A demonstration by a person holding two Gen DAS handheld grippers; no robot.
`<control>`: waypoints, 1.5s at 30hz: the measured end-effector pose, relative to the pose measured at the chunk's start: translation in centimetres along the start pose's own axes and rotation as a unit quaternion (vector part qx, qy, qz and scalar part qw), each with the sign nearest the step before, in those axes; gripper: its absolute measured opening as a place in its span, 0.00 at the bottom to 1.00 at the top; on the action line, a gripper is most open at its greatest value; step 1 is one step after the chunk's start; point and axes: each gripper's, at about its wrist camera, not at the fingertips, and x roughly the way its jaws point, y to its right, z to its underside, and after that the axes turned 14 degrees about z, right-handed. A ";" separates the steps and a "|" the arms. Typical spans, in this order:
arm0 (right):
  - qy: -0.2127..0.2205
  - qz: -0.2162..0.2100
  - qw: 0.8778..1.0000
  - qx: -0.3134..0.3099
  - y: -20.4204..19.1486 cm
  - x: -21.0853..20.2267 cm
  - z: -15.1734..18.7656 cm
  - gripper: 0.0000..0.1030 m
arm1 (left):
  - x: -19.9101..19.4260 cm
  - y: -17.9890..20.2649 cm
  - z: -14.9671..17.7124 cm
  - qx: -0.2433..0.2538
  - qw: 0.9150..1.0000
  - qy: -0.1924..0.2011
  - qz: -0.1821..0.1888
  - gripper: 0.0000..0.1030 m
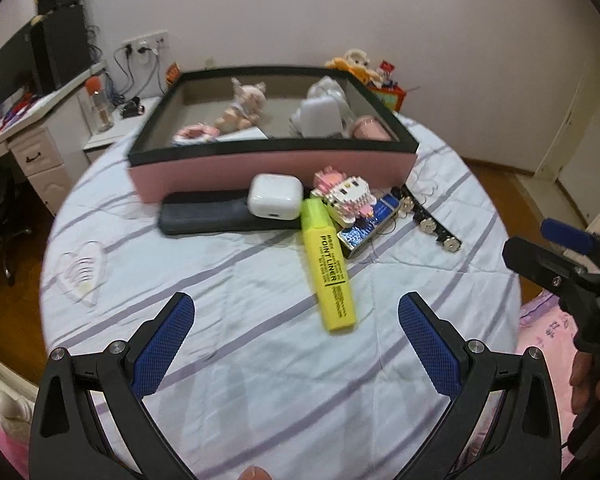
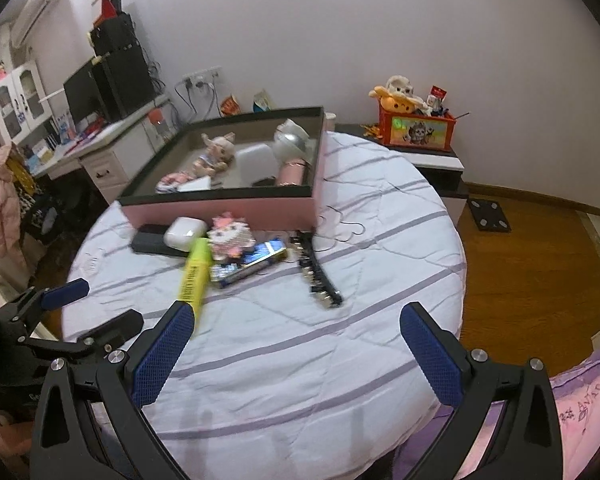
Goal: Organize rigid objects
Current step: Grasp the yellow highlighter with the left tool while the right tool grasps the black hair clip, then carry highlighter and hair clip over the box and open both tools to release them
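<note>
A bed [image 1: 260, 360] under a white quilt with lilac stripes, pale wall behind, wooden floor to the side. At the far end, one pink box [image 1: 272, 168] with a black rim, holding one doll [image 1: 242, 106], one white case, one pink cylinder and a few smaller bits, too blurred to count. Just before the box, one white earbud case [image 1: 275, 197] on one dark flat case [image 1: 208, 216], one pink block figure [image 1: 346, 194], one shiny blue packet [image 1: 366, 224], one black strip [image 1: 432, 220] with metal studs, one yellow highlighter [image 1: 329, 268] lying nearest. Left gripper [image 1: 296, 344] hovering over the quilt, jaws spread wide, empty. Right gripper [image 2: 296, 356] likewise released, nothing between its blue pads. Only in the right view: an orange toy box [image 2: 416, 130] on a side cabinet and a floor scale [image 2: 490, 214]. Only in the left view: the heart stitched into the quilt [image 1: 82, 274].
</note>
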 end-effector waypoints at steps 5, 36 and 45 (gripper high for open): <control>-0.015 0.000 1.000 -0.014 0.4 2.9 -0.7 0.97 | 3.6 -0.1 -0.3 -0.003 1.000 -0.024 0.001 1.00; -0.049 -0.002 0.997 -0.062 -1.5 8.6 -0.8 0.18 | 5.8 -2.2 -1.5 0.002 0.999 -0.001 0.053 0.27; -0.050 -0.010 0.998 -0.043 -1.5 6.8 0.1 0.18 | 3.4 -2.5 -0.1 -0.002 0.998 0.008 0.067 0.27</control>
